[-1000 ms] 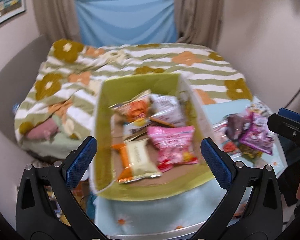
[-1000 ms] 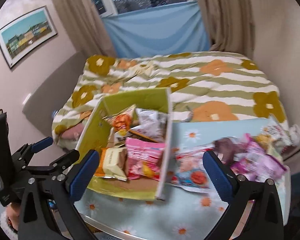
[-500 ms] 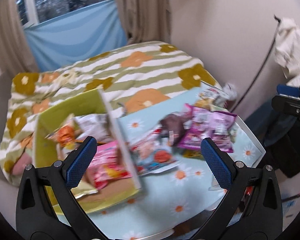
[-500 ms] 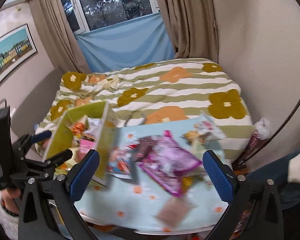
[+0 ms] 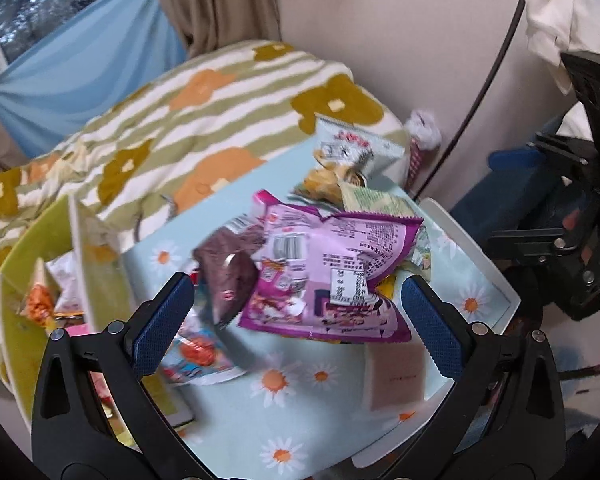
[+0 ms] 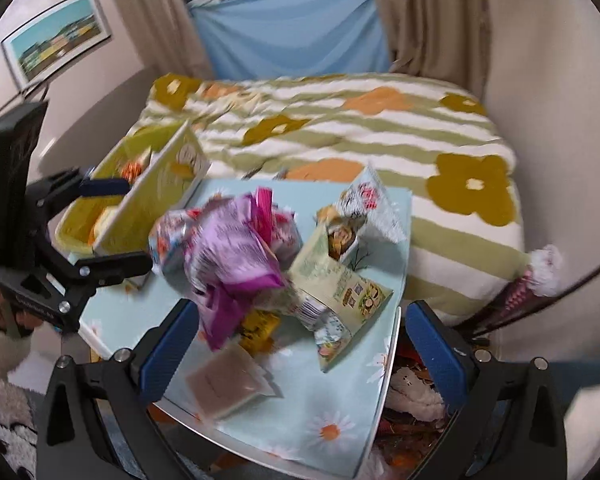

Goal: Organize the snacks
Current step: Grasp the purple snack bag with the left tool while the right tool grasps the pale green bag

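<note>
A heap of snack packets lies on a small table with a daisy-print cloth [image 5: 300,420]. On top is a purple packet [image 5: 332,276], beside a dark brown one [image 5: 232,280]; a flat brown sachet [image 5: 396,376] lies nearer. My left gripper [image 5: 296,320] hangs open just above the heap, empty. A yellow-green box [image 5: 20,320] with several packets stands at the table's left. My right gripper [image 6: 300,348] is open and empty over the table's near right corner, in front of the purple packet [image 6: 236,256], a pale green packet [image 6: 332,280] and the brown sachet [image 6: 224,384].
A bed with a striped flower blanket [image 6: 340,128] lies behind the table. The wall [image 5: 400,40] and a dark cable [image 5: 488,80] are at the right. Clutter sits on the floor [image 6: 412,400] below the table's right edge. A sleeve [image 6: 0,360] holds the left gripper [image 6: 60,256].
Both grippers have swung right, from over the box to over the loose heap, and come closer to the table. Both stay open and empty.
</note>
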